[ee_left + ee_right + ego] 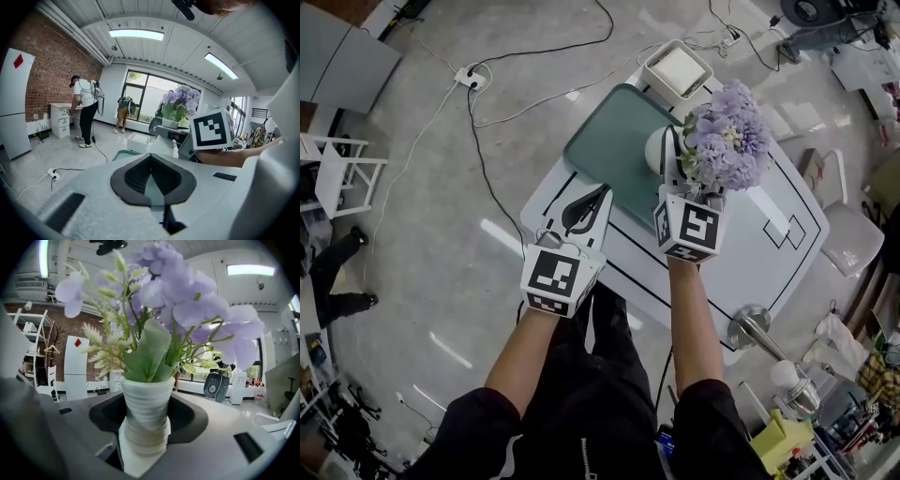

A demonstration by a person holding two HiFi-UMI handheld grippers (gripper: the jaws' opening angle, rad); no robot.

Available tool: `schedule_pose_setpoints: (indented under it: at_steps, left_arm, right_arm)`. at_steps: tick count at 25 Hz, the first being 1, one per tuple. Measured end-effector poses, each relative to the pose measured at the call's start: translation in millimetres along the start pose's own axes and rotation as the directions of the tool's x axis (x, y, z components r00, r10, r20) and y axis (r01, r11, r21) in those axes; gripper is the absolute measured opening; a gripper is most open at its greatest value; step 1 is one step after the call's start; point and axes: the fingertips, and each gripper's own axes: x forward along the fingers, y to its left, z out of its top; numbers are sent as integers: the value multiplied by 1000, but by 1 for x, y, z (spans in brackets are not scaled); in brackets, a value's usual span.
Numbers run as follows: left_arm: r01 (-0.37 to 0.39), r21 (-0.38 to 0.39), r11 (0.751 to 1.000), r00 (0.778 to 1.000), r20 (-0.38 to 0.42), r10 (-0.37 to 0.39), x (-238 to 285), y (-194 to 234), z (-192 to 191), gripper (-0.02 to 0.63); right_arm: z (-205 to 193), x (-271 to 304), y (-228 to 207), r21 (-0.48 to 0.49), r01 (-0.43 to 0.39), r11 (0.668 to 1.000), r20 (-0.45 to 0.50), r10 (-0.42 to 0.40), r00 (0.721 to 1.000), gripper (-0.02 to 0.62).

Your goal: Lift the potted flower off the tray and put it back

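Overhead, in the head view, the right gripper (672,164) reaches forward over the white table (759,253) with its jaws on either side of the white pot of the potted flower (727,136), low under the purple blooms. Gripping there, rather than at the soft stems, probably gives the pads something rigid to bear on. The pot sits over the right-hand part of the green tray (605,141), which lies ahead of both grippers. Whether its base has cleared the tray cannot be told from here. The left gripper (598,202) hangs to the left of the right one, short of the tray's near edge, apparently held aside because one gripper is enough for the pot. In the left gripper view, the left gripper (151,161) has its dark pads pressed together with nothing between them, and the flower and the right gripper's marker cube show ahead and to its right. In the right gripper view, the right gripper (146,437) pinches the ribbed pot (145,399) squarely between its pads. The plant stands upright, so the grip looks steady enough for a lift and a return.
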Motion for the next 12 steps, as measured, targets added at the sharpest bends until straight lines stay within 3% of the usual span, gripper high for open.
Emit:
schedule_pose_setpoints:
  at_steps: [6,12]
  left_arm:
    - [25,6,1000,999,23,-26,1,-14,12,6]
    - [89,62,994,995,45,-91,8,-46,25,6]
  right_arm:
    - [34,-37,-3,-8,-2,1000,23,2,1000,242]
    - [55,-90,-22,-4,33,999,34,-33,999,242]
